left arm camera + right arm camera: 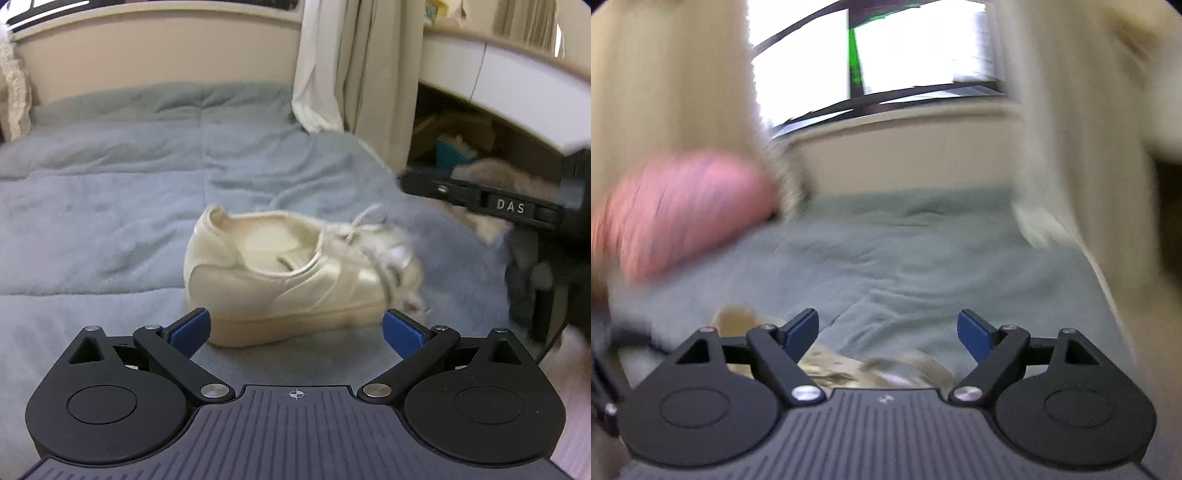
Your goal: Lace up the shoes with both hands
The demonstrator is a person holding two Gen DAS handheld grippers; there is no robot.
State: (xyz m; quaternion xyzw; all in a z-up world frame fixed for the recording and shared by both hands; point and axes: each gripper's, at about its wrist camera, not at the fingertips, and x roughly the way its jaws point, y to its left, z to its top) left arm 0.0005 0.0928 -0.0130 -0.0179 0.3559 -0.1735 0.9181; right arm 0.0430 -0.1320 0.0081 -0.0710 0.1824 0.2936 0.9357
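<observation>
We see a cream shoe (291, 273) lying on its side on a blue-grey blanket (110, 192), heel toward the left, its white laces (369, 236) loose and tangled over the toe end. Our left gripper (296, 326) sits just in front of the sole with its blue pads (192, 325) spread wide and holding nothing; nothing lies between it and the shoe. To the right, the black body of the other tool (509, 206) hangs above the blanket beside the laces. Behind the shoe a pale curtain (332, 66) drops onto the blanket, and a white desk (498, 74) stands further right.

The right wrist view is blurred. Our right gripper (887, 332) is also spread wide and empty, the shoe (849, 365) partly hidden under its body. A pink pillow (683, 210) lies at the left, below a window (886, 48).
</observation>
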